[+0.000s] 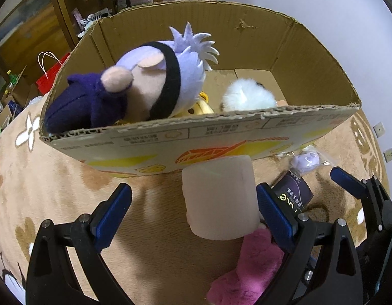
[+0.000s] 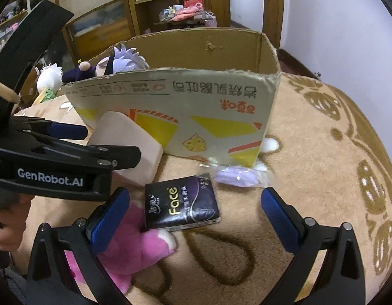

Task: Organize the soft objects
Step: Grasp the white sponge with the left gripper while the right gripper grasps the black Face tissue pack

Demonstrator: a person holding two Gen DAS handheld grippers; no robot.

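Observation:
A white toilet paper roll (image 1: 219, 195) lies on the beige blanket against the cardboard box (image 1: 221, 137). It sits between the fingers of my open left gripper (image 1: 194, 216), close to the right pad (image 1: 274, 218) and apart from the other. Inside the box are a purple-haired plush doll (image 1: 150, 81), a white fluffy toy (image 1: 246, 96) and something yellow. My right gripper (image 2: 194, 218) is open just above a dark tissue pack (image 2: 182, 206). The pack rests partly on a pink plush (image 2: 130, 249). A lilac item in clear wrap (image 2: 236, 176) lies by the box's near corner.
The blanket (image 2: 323, 178) stretches free to the right of the box. A white-haired plush (image 2: 51, 76) sits beyond the box on the left. A red bag (image 1: 52, 73) and wooden shelves (image 2: 155, 7) stand behind. A hand (image 2: 8, 228) holds the left gripper's handle.

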